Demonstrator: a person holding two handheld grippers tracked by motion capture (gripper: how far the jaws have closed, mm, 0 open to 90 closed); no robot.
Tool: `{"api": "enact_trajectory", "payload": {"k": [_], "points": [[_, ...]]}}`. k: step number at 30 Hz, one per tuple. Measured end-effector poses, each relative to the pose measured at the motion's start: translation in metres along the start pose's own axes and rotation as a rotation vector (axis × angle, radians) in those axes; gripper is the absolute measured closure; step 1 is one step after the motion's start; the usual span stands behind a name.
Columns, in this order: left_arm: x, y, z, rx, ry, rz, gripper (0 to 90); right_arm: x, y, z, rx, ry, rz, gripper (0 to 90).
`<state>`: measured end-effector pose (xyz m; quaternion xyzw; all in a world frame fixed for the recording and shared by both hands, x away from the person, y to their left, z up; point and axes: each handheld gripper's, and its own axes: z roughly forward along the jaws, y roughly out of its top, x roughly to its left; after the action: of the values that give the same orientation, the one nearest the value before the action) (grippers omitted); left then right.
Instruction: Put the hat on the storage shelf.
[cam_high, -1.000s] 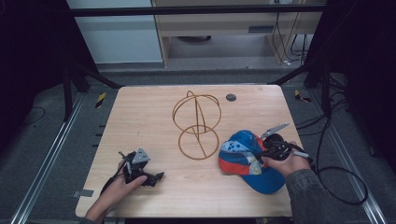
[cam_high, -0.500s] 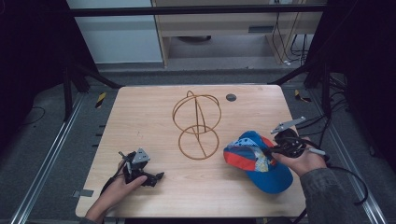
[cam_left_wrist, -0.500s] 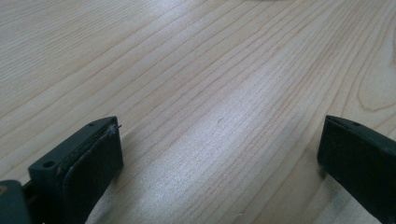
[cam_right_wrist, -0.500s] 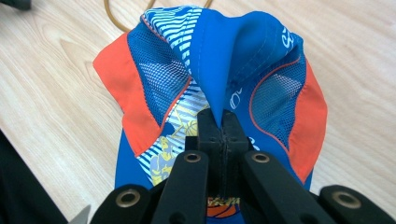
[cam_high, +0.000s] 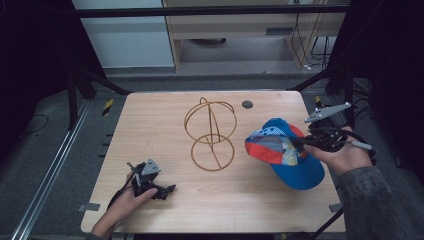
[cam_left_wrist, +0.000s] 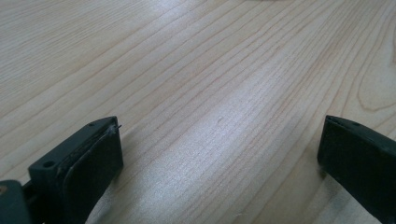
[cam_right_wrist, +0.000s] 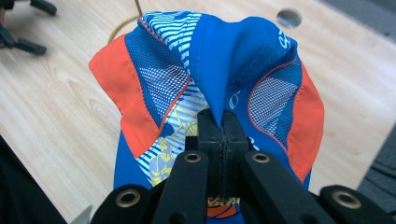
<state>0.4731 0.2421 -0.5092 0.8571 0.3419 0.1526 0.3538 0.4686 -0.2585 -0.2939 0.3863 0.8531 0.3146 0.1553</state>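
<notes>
Your right gripper (cam_high: 300, 142) pinches the blue cap (cam_high: 285, 155) by its crown fabric, lifted at the table's (cam_high: 165, 115) right side; the wire stand (cam_high: 210, 135) waits at its nine o'clock. Your left gripper (cam_high: 170, 188) rests wide, empty.

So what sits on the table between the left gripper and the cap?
In the high view, the wire stand sits between the left gripper and the cap, which the right gripper holds; otherwise bare table.
</notes>
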Motion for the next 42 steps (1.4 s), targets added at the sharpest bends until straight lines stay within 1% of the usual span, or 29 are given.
{"api": "enact_trajectory", "payload": {"k": [1, 2, 3, 5, 6, 8, 10, 11, 12, 13, 14, 15, 16, 19, 20, 21, 22, 23, 24, 26, 29, 30, 31, 32, 34, 35, 38, 40, 42], "points": [[0.000, 0.000, 0.000, 0.000, 0.000, 0.000, 0.0, 0.000, 0.000, 0.000, 0.000, 0.000, 0.000, 90.0], [0.000, 0.000, 0.000, 0.000, 0.000, 0.000, 0.0, 0.000, 0.008, -0.009, -0.016, -0.010, -0.008, 90.0], [0.000, 0.000, 0.000, 0.001, 0.000, 0.002, 0.0, -0.001, 0.013, -0.014, -0.026, -0.015, -0.012, 90.0], [0.000, 0.000, 0.000, 0.000, 0.000, 0.000, 0.0, -0.001, 0.017, -0.018, -0.036, -0.017, -0.018, 90.0], [0.000, 0.000, 0.000, 0.000, 0.000, 0.000, 0.0, -0.003, 0.026, -0.025, -0.053, -0.021, -0.019, 90.0], [0.000, 0.000, 0.000, 0.001, 0.000, 0.000, 0.0, -0.004, 0.035, -0.031, -0.069, -0.023, -0.022, 90.0], [0.000, 0.000, 0.000, 0.003, 0.000, 0.000, 0.0, -0.004, 0.044, -0.036, -0.078, -0.030, -0.033, 89.9], [0.000, 0.000, 0.000, 0.003, 0.000, 0.000, 0.0, -0.004, 0.044, -0.036, -0.078, -0.030, -0.033, 89.9], [0.000, 0.000, 0.000, 0.003, -0.001, 0.000, 0.0, -0.004, 0.056, -0.039, -0.088, -0.034, -0.040, 90.0], [0.000, 0.000, 0.000, 0.003, 0.000, 0.000, 0.0, -0.004, 0.056, -0.039, -0.088, -0.034, -0.040, 90.0], [0.000, 0.000, 0.000, 0.004, 0.000, 0.002, 0.0, -0.003, 0.067, -0.040, -0.095, -0.036, -0.046, 90.0], [0.000, 0.000, 0.000, 0.003, -0.001, 0.000, 0.0, -0.003, 0.071, -0.040, -0.095, -0.036, -0.048, 89.9], [0.000, 0.000, 0.000, 0.003, -0.001, 0.000, 0.0, -0.003, 0.071, -0.040, -0.095, -0.036, -0.048, 89.9], [0.000, 0.000, 0.000, 0.003, -0.001, -0.001, 0.0, -0.002, 0.090, -0.041, -0.116, -0.041, -0.060, 90.0], [0.000, 0.000, 0.000, 0.003, -0.001, 0.000, 0.0, 0.000, 0.100, -0.042, -0.124, -0.043, -0.071, 89.9], [0.000, 0.000, 0.000, 0.005, 0.000, 0.002, 0.0, 0.000, 0.100, -0.042, -0.124, -0.043, -0.071, 89.9], [0.000, 0.000, 0.000, 0.003, -0.001, 0.000, 0.0, 0.002, 0.110, -0.043, -0.133, -0.039, -0.078, 90.0], [0.000, 0.000, 0.000, 0.003, -0.001, 0.000, 0.0, 0.002, 0.110, -0.043, -0.133, -0.039, -0.078, 90.0], [0.000, 0.000, 0.000, 0.003, -0.001, 0.000, 0.0, 0.006, 0.122, -0.043, -0.138, -0.034, -0.091, 89.9], [0.000, 0.000, 0.000, 0.003, -0.001, 0.000, 0.0, 0.007, 0.125, -0.042, -0.138, -0.031, -0.097, 90.0], [0.000, 0.000, 0.000, 0.003, -0.001, 0.000, 0.0, 0.013, 0.140, -0.040, -0.131, -0.028, -0.122, 89.9], [0.000, 0.000, 0.000, 0.003, -0.001, 0.000, 0.0, 0.016, 0.148, -0.039, -0.136, -0.027, -0.129, 89.9], [0.000, 0.000, 0.000, 0.003, -0.001, 0.000, 0.0, 0.016, 0.148, -0.039, -0.136, -0.027, -0.129, 89.9], [0.000, 0.000, 0.000, 0.004, -0.001, 0.001, 0.0, 0.019, 0.157, -0.039, -0.154, -0.026, -0.132, 90.0], [0.000, 0.000, 0.000, 0.003, -0.001, 0.000, 0.0, 0.020, 0.163, -0.037, -0.164, -0.025, -0.137, 89.9], [0.000, 0.000, 0.000, 0.005, -0.001, 0.002, 0.0, 0.020, 0.163, -0.037, -0.164, -0.025, -0.137, 89.9], [0.000, 0.000, 0.000, 0.003, -0.001, 0.000, 0.0, 0.025, 0.179, -0.030, -0.172, -0.016, -0.142, 89.9], [0.000, 0.000, 0.000, 0.003, -0.001, 0.001, 0.0, 0.026, 0.183, -0.027, -0.170, -0.017, -0.150, 89.9], [0.000, 0.000, 0.000, 0.003, -0.002, 0.000, 0.0, 0.028, 0.195, -0.018, -0.167, -0.016, -0.158, 90.0]]}}
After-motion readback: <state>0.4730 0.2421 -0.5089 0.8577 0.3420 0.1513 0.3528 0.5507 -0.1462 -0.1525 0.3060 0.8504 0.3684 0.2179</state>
